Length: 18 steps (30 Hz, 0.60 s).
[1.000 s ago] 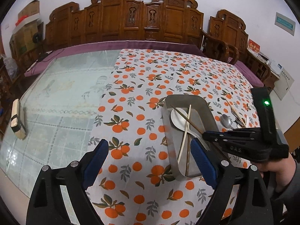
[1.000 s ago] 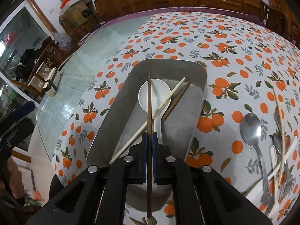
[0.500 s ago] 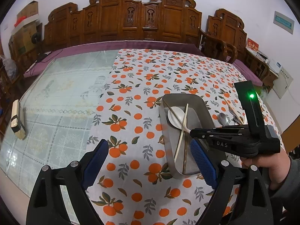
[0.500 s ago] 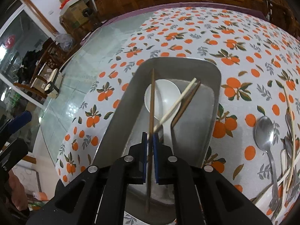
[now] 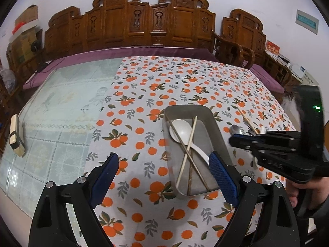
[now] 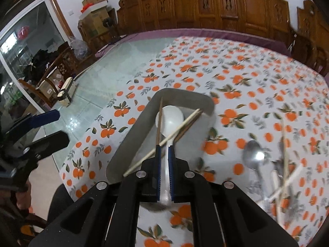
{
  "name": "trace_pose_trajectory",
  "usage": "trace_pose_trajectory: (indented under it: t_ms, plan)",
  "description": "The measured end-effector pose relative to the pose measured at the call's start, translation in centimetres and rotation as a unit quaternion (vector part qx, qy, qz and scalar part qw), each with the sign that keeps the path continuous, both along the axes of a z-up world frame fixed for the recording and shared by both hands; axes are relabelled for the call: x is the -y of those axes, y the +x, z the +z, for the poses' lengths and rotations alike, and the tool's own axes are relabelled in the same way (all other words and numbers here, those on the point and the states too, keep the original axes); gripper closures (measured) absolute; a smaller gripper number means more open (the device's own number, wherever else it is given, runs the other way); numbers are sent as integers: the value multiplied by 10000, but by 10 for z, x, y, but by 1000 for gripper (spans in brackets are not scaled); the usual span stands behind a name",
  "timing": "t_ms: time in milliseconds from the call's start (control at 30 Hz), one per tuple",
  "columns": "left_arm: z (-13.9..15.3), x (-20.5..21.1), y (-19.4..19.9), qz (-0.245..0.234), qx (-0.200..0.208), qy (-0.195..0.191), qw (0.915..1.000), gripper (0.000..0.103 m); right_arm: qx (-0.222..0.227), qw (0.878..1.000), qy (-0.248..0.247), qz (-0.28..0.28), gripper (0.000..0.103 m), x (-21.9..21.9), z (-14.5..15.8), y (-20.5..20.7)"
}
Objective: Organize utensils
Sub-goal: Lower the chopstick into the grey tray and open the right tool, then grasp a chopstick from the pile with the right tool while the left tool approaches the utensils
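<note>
A grey metal tray [image 5: 218, 129] [image 6: 131, 144] sits on the orange-print tablecloth. In it lie a white spoon [image 5: 181, 131] [image 6: 169, 119], a dark chopstick [image 6: 159, 123] [image 5: 173, 130], a pale chopstick [image 5: 188, 150] [image 6: 164, 140] and another dark one. My right gripper [image 6: 163, 150] [image 5: 231, 141] is slightly open and empty, raised above the tray's near end. My left gripper [image 5: 164, 164] is wide open and empty, low in front of the tray.
Loose utensils lie right of the tray: a metal spoon [image 6: 253, 156] [image 5: 234, 128], chopsticks and a white piece [image 6: 287, 179]. A wooden block [image 5: 15, 138] lies on the glass table at the left. Carved wooden chairs [image 5: 154, 24] line the far side.
The right gripper has let go of the dark chopstick, which now lies in the tray, and has drawn back up and to the right. The left gripper has hardly moved.
</note>
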<state>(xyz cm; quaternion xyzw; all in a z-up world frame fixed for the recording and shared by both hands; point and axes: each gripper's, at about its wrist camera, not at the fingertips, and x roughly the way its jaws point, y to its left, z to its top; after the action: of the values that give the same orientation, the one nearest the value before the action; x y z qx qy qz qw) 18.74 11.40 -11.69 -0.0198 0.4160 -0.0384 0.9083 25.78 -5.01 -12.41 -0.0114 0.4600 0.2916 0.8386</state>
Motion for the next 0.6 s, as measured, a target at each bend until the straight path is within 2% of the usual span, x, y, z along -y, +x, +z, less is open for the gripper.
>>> trace_pose_trajectory:
  t_ms: [133, 200, 400, 467, 600]
  plan:
    - [1, 12, 1, -97, 8, 16, 10000, 18, 117, 9998, -19, -144, 93, 28, 8, -11]
    - [1, 19, 3, -143, 9, 21, 9999, 18, 148, 9997, -40, -209, 85, 41, 10, -16]
    - [1, 42, 9, -315, 6, 13, 9995, 18, 170, 9985, -93, -503, 82, 84, 11, -28]
    - [0, 50, 11, -388, 5, 22, 9992, 18, 218, 9977, -179, -622, 76, 101, 10, -32]
    - [-3, 69, 18, -521, -21, 31, 9986, 18, 205, 9958, -317, -831, 75, 128, 4, -35]
